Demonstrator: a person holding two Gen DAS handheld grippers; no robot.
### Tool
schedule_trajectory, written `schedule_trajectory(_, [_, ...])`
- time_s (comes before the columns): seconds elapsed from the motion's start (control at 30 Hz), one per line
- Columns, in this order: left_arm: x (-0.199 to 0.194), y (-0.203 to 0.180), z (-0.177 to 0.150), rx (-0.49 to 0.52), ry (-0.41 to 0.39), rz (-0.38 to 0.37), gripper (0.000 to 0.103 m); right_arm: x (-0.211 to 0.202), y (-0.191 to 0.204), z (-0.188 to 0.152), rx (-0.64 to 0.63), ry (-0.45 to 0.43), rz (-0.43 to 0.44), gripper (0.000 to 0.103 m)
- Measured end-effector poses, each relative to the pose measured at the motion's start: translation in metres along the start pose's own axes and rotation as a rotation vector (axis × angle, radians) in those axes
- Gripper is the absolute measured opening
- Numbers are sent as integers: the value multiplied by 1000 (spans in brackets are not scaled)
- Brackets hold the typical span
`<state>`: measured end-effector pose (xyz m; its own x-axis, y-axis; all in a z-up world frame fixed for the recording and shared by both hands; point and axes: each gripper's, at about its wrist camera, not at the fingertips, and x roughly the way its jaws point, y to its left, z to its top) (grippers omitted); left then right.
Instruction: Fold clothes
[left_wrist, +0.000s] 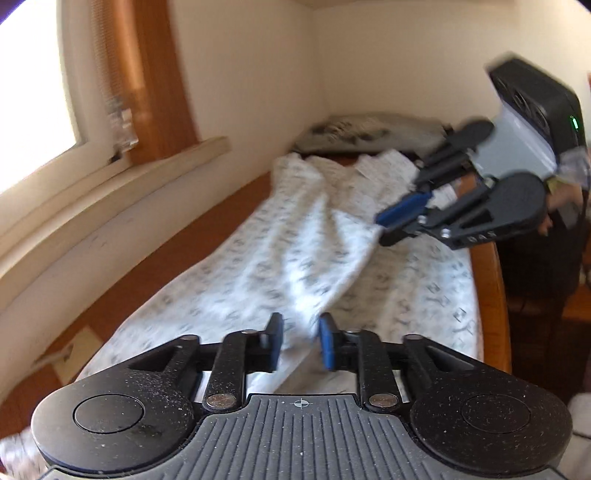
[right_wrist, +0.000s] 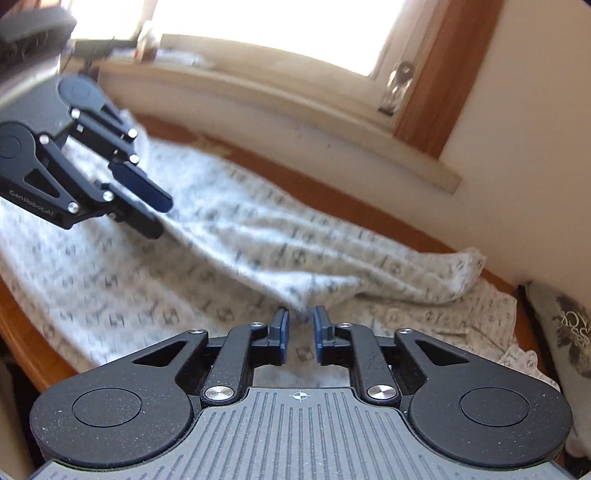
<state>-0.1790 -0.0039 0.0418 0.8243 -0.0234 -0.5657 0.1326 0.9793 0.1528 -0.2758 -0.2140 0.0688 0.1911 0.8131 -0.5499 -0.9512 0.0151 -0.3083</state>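
Observation:
A white garment (left_wrist: 236, 266) with a grey print lies spread along a wooden table (left_wrist: 207, 225). One raised fold of it runs between my two grippers. In the left wrist view my left gripper (left_wrist: 300, 325) stands slightly open at the near end of that fold, and cloth lies in the gap without being pinched. My right gripper (left_wrist: 382, 229) is at the fold's far end, its tips at the cloth. In the right wrist view the right gripper (right_wrist: 300, 319) is slightly open, with the fold's tip just ahead of its pads. There my left gripper (right_wrist: 160, 218) hovers over the garment (right_wrist: 221, 236) at left.
A dark grey printed cloth (left_wrist: 369, 133) lies at the table's far end by the wall corner. A window sill (right_wrist: 295, 107) runs along the table's long side, with a glass jar (right_wrist: 400, 85) on it. The table's rim (left_wrist: 487, 266) borders dark furniture (left_wrist: 539, 258).

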Motion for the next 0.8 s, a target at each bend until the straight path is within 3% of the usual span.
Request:
schedule_trajectory(0.07, [-8, 18, -1, -43, -19, 15, 46, 0, 0, 0, 6, -18, -3, 30])
schedule_trajectory(0.13, [-16, 32, 1, -75, -39, 54, 48, 1, 0, 1, 10, -34, -5, 39])
schedule_trajectory(0.27, [-21, 59, 8, -149, -76, 73, 48, 15, 6, 5, -12, -39, -8, 39])
schedule_trajectory(0.3, [-22, 65, 10, -166, -82, 76, 48, 16, 6, 5, -16, -34, -11, 31])
schedule_trajectory(0.33, [-23, 68, 12, -172, -90, 69, 48, 18, 6, 5, -21, -28, -14, 2])
schedule_trajectory(0.47, [-25, 79, 12, -198, -109, 74, 50, 2, -3, -2, 2, -10, -1, 4])
schedule_trajectory(0.57, [-1, 86, 8, -175, -64, 101, 51, -3, -8, -11, 21, 20, 61, 18])
schedule_trajectory(0.63, [13, 95, 5, -190, -35, 113, 51, -9, -17, -14, 65, 22, 87, 38])
schedule_trajectory(0.7, [23, 108, 0, -224, -22, 117, 51, -18, -37, -14, 145, -9, 104, 42])
schedule_trajectory(0.8, [27, 126, -10, -268, -16, 96, 52, -18, -74, -13, 276, -56, 57, 44])
